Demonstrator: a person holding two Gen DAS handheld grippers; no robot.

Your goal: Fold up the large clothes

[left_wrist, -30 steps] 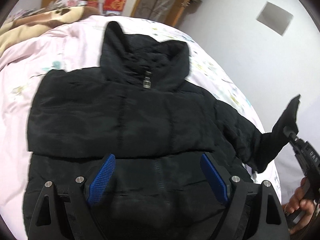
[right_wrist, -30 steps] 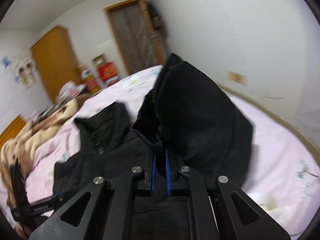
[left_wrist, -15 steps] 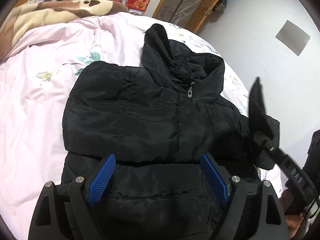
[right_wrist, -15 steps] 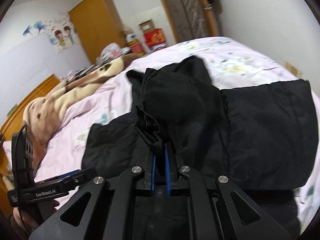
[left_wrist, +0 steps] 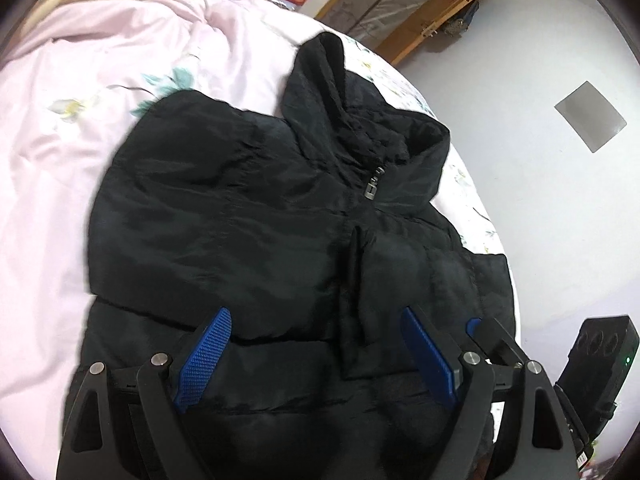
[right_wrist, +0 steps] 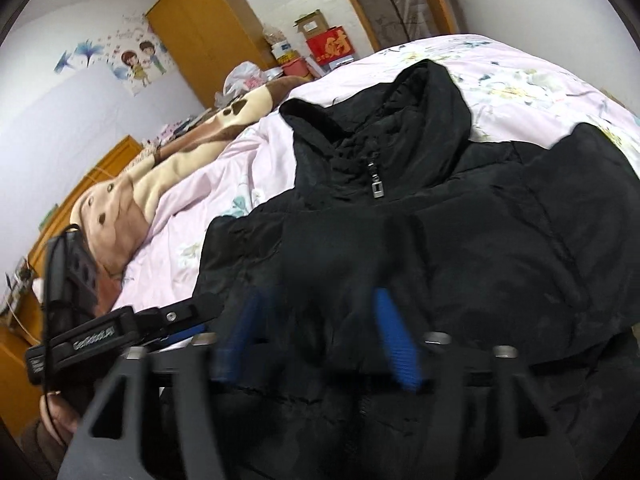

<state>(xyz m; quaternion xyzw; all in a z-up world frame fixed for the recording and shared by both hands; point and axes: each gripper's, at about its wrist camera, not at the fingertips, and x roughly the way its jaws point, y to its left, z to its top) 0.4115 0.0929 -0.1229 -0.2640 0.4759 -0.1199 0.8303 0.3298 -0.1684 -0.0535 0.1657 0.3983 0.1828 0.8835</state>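
A black hooded puffer jacket (left_wrist: 240,216) lies front up on the pink bed, hood toward the far side, zipper pull (left_wrist: 372,188) at the collar. Both sleeves lie folded in across the chest; the right sleeve (left_wrist: 360,304) rests over the middle. My left gripper (left_wrist: 316,344) is open and empty, hovering over the jacket's lower part. My right gripper (right_wrist: 320,336) is open and empty just above the jacket (right_wrist: 460,240), its blue pads (right_wrist: 394,340) blurred. The right gripper's body shows at the lower right of the left wrist view (left_wrist: 496,344).
Pink floral bedding (left_wrist: 80,100) surrounds the jacket. A brown and cream blanket (right_wrist: 160,168) lies at the far left of the bed. The bed's right edge (left_wrist: 496,224) runs close to the white wall. A wooden wardrobe (right_wrist: 208,28) and boxes (right_wrist: 328,40) stand beyond.
My right gripper carried the right sleeve over the jacket's chest, opened and let it go. The sleeve now lies flat on the front. My left gripper stayed open above the hem.
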